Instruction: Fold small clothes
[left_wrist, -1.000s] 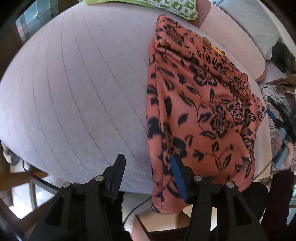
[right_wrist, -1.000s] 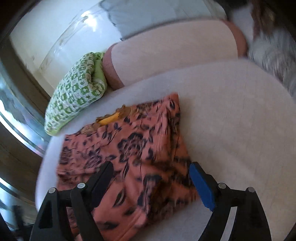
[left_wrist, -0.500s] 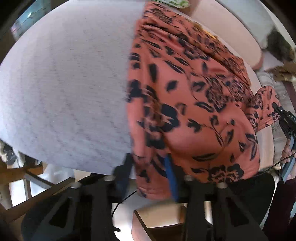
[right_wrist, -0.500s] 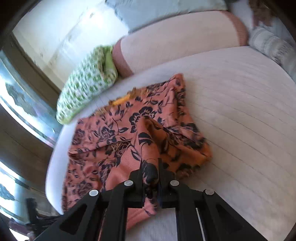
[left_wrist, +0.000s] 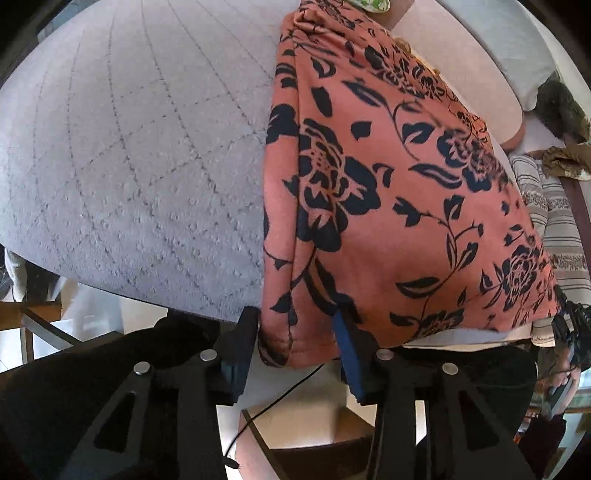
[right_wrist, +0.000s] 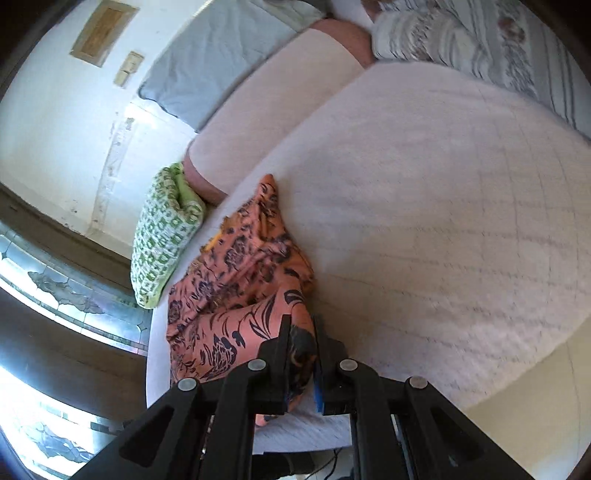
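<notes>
On the bed (left_wrist: 140, 155): quilted cover bears the cloth, a broad flat base for folding
Cloth (left_wrist: 388, 192): orange flowered garment at the near edge, stretched between both claws, likely to carry it over evenly
Right claw (right_wrist: 301, 347): pressed together, pinching one corner
Left claw (left_wrist: 295, 343): fingers around the other hem corner; real grip unclear; cannot tell

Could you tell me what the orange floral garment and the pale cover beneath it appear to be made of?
The orange floral garment looks like a soft, matte knit, possibly brushed jersey: it drapes in loose folds and shows faint fuzz and a stitched hem. The pale cover appears to be a quilted textile, matte and slightly pilled, with stitched grid lines. Exact fibres cannot be told.
</notes>
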